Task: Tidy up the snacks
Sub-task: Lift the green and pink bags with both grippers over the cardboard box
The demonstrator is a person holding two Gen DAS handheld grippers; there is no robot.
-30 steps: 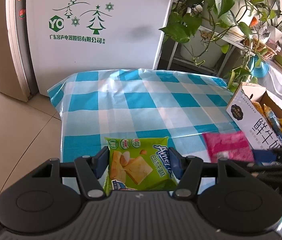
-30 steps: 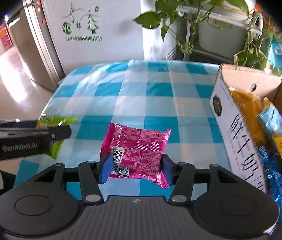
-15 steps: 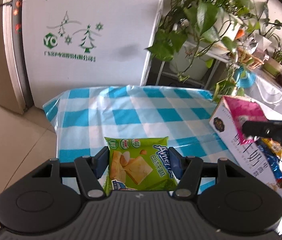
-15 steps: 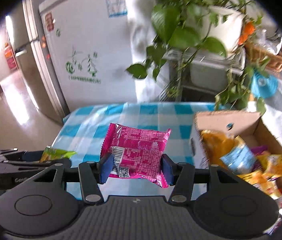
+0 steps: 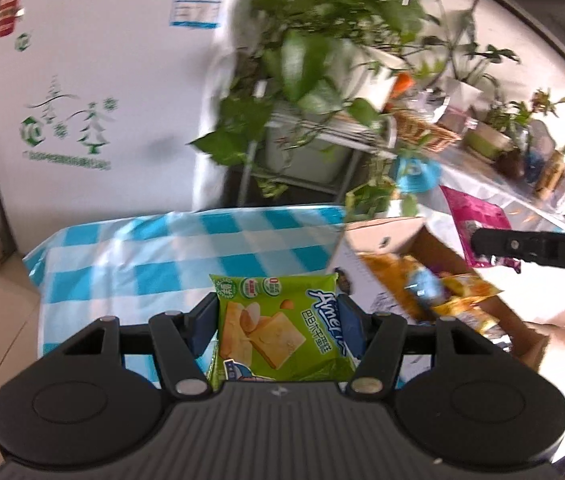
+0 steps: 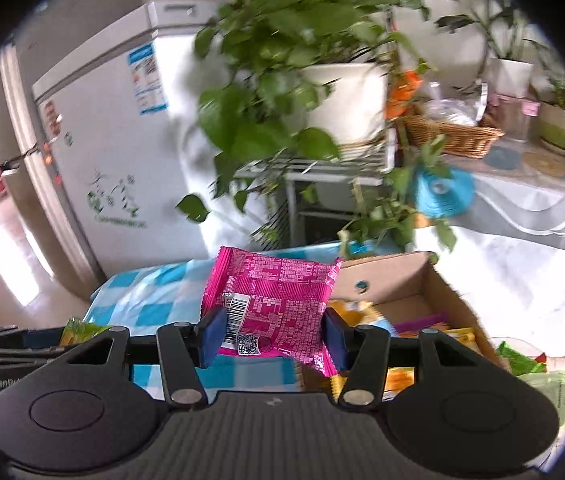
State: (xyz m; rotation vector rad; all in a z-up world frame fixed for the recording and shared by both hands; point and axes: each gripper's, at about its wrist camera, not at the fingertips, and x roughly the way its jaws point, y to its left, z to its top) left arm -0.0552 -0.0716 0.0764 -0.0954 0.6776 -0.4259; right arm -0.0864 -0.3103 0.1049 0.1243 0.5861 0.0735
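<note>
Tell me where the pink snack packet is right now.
The pink snack packet is clamped in the right gripper, held up in the air over the near left corner of the open cardboard box of snacks.

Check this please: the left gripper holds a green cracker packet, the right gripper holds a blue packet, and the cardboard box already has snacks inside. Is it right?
One detail is wrong. The packet in the right gripper is pink, not blue, as the right wrist view shows. The rest stands: the left gripper holds the green cracker packet, and the cardboard box already has snacks inside.
</note>
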